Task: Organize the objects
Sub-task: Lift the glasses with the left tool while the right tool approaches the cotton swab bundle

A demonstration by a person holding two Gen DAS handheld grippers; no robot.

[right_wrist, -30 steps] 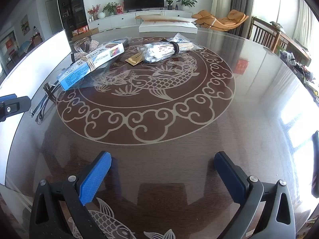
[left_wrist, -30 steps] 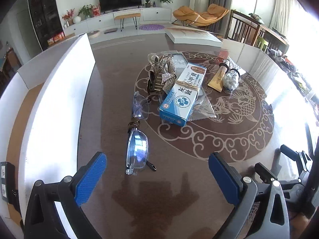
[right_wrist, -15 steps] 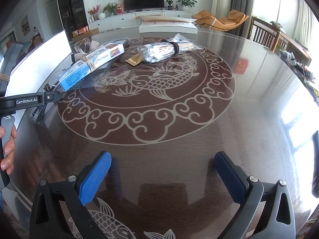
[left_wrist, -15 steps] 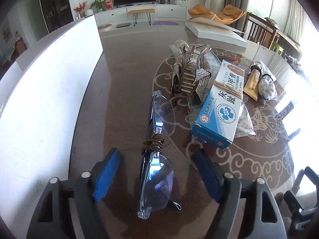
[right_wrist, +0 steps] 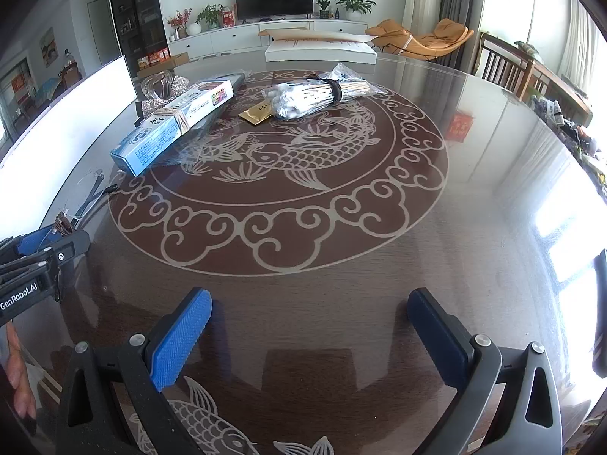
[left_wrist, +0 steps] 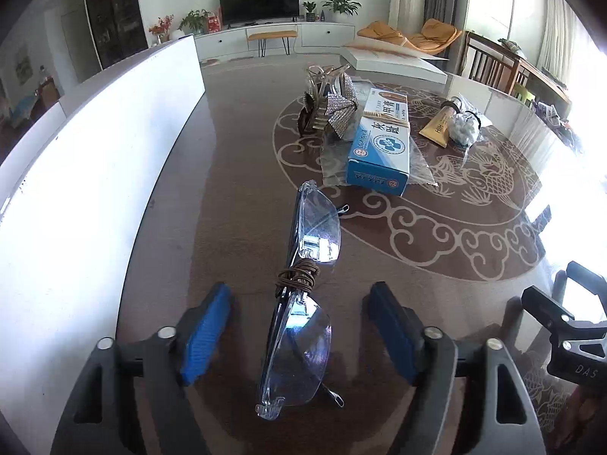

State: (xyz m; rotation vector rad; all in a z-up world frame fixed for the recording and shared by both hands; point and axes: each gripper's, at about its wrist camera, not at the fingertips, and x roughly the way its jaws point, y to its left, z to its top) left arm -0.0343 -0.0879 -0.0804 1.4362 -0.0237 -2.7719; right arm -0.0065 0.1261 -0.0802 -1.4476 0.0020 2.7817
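Clear glasses (left_wrist: 299,295) lie between the just-reopened left gripper (left_wrist: 299,335) pads, untouched; right gripper (right_wrist: 311,337) open, empty.

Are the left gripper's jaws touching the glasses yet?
Apart. In the left wrist view, the left gripper straddles the glasses, bare table visible each side; its jaws have just been opening.

Left wrist view angled down close over the glasses (left_wrist: 301,295), right wrist view angled down across the table (right_wrist: 341,303), both sharing the blue box (left_wrist: 381,144) at upper frame.
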